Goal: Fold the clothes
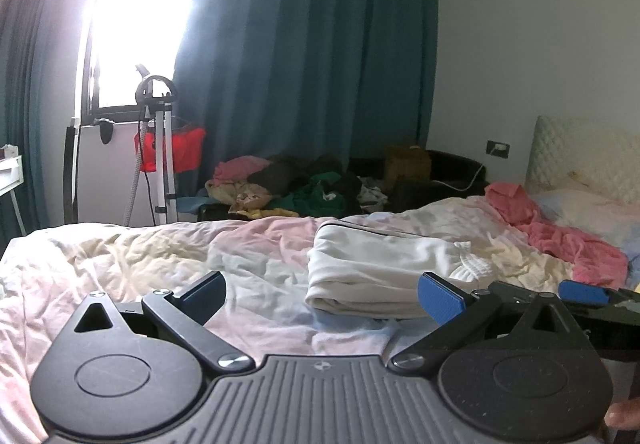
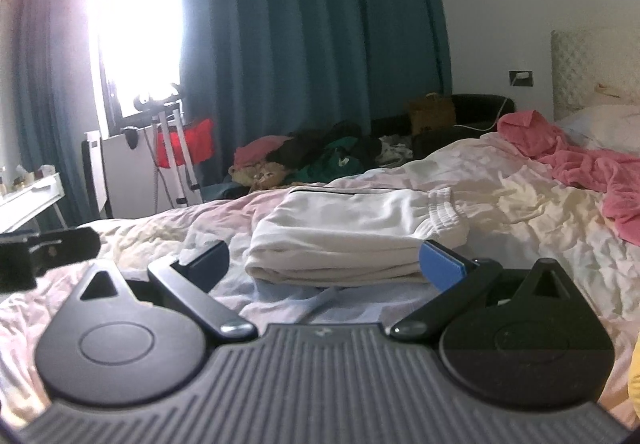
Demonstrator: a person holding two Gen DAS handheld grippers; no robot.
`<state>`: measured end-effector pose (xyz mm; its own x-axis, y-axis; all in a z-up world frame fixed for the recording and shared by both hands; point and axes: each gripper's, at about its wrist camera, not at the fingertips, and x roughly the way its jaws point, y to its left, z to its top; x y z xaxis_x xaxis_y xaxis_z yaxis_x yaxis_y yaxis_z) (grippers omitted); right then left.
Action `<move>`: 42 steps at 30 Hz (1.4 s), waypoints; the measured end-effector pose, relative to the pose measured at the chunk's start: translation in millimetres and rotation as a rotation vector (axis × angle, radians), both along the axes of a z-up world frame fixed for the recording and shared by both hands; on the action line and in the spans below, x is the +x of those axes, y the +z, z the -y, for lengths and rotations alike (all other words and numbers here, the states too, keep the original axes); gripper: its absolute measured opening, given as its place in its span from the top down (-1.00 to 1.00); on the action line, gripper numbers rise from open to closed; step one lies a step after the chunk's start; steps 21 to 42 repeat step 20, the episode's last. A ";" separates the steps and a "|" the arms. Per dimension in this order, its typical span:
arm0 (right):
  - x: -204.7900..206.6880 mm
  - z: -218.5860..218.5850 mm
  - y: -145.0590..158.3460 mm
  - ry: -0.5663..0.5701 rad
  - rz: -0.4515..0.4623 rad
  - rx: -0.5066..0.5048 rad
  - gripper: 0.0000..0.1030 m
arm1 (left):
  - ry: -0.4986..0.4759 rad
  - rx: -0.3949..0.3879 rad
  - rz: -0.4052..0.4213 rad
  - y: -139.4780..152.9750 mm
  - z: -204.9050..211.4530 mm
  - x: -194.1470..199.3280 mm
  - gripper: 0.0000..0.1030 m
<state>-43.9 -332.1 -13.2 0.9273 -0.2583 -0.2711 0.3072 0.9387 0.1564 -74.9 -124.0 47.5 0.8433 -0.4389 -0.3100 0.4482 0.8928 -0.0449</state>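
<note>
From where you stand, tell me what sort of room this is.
Most likely a bedroom in a home. A bed with rumpled sheets and a quilted headboard fills the view, a folded white garment lies on it, and a heap of clothes sits beyond by the teal curtains.

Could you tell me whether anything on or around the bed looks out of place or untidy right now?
The white folded garment lies neatly on the rumpled bed sheet. What stands out is the pink cloth strewn unfolded near the pillow, and a jumbled clothes pile beyond the bed. Both hand-held grippers are open and empty.
</note>
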 end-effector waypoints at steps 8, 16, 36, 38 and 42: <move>0.3 0.0 0.0 -0.011 -0.005 0.008 -1.00 | 0.006 0.002 -0.005 -0.6 -4.2 1.1 -0.99; 0.3 -1.8 -0.4 -0.019 -0.009 0.002 -1.00 | 0.004 0.001 -0.005 -0.6 -5.1 0.1 -1.00; -0.3 -4.2 -0.3 -0.021 -0.007 -0.007 -1.00 | 0.012 -0.004 -0.011 -1.7 -5.9 0.3 -1.00; -0.3 -4.2 -0.3 -0.021 -0.007 -0.007 -1.00 | 0.012 -0.004 -0.011 -1.7 -5.9 0.3 -1.00; -0.3 -4.2 -0.3 -0.021 -0.007 -0.007 -1.00 | 0.012 -0.004 -0.011 -1.7 -5.9 0.3 -1.00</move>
